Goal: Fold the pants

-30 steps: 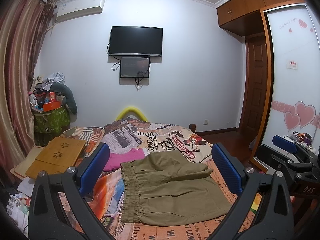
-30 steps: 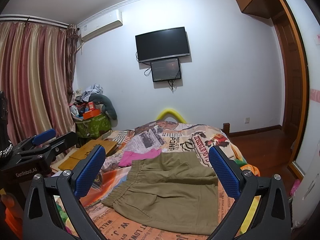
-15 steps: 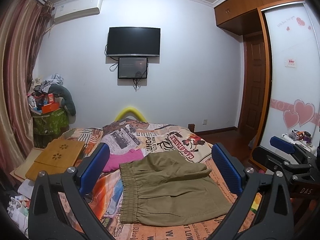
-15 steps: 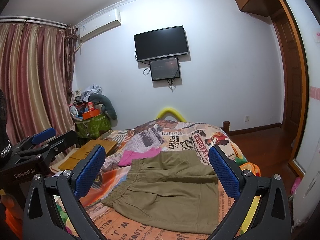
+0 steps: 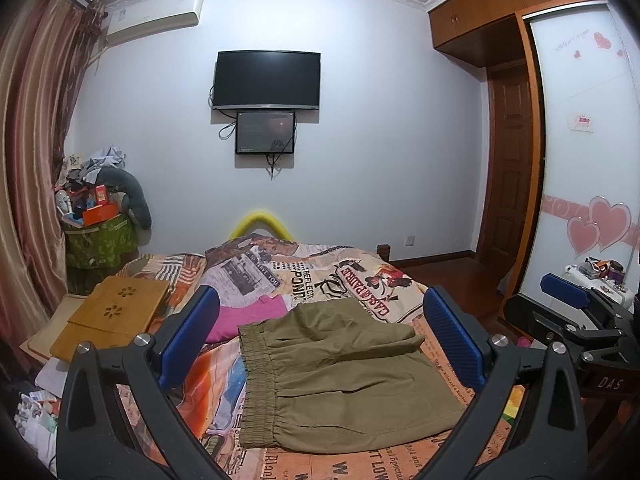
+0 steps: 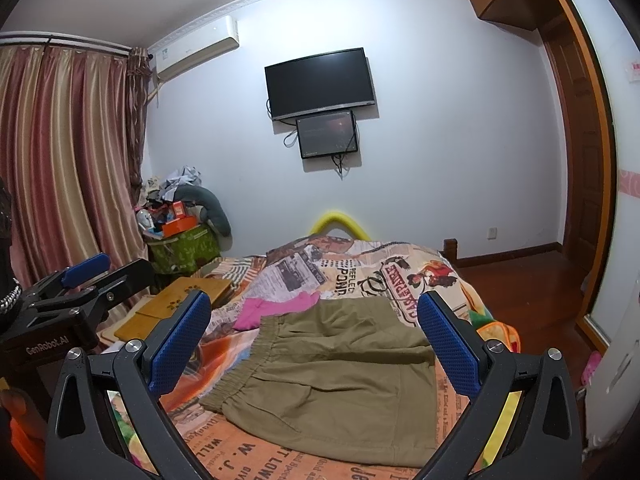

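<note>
Two hand-held grippers hang above a bed, both with blue pads spread wide and holding nothing: the left gripper (image 5: 320,344) and the right gripper (image 6: 316,344). Between and below them, folded olive pants (image 5: 344,376) lie flat on a newsprint-pattern bedspread (image 5: 320,276), waistband to the left. A pink cloth (image 5: 248,316) touches their far left corner. Left of the bed sits a wooden tray (image 5: 112,312). Beyond, striped curtains (image 6: 68,168), and a dark TV (image 5: 266,80) on the white wall.
</note>
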### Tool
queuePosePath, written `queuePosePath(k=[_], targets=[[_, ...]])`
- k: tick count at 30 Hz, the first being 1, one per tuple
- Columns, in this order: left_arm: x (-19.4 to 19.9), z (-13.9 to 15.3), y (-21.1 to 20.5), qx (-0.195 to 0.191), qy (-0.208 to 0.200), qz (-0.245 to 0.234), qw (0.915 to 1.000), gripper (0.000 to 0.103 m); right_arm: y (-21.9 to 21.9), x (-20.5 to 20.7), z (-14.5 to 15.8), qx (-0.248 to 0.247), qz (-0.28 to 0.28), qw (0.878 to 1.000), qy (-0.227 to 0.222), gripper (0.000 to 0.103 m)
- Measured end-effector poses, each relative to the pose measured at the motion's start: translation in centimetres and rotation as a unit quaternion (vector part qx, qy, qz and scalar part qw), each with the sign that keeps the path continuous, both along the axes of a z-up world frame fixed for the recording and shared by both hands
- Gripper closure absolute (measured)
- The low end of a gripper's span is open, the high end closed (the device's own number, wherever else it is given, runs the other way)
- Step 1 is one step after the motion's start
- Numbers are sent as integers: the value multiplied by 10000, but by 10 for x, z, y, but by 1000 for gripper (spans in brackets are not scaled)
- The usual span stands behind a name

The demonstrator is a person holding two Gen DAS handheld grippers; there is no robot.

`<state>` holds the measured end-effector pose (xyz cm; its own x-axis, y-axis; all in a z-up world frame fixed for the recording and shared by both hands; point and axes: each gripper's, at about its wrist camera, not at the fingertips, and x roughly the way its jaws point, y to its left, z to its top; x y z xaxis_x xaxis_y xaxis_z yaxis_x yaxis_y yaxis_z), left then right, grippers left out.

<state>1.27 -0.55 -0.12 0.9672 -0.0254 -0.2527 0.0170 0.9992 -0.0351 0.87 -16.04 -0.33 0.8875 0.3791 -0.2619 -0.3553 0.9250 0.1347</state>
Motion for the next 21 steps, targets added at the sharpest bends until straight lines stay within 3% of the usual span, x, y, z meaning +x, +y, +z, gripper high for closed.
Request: queuePosePath(k=[11,21], targets=[[57,-33,19,-112,797,165,9966,0,-2,43,-37,-254,-311,9974,591,0],[138,-92,50,-462,1802,286,9821,0,-15,91,-77,-746,-516,9884,1216,1]])
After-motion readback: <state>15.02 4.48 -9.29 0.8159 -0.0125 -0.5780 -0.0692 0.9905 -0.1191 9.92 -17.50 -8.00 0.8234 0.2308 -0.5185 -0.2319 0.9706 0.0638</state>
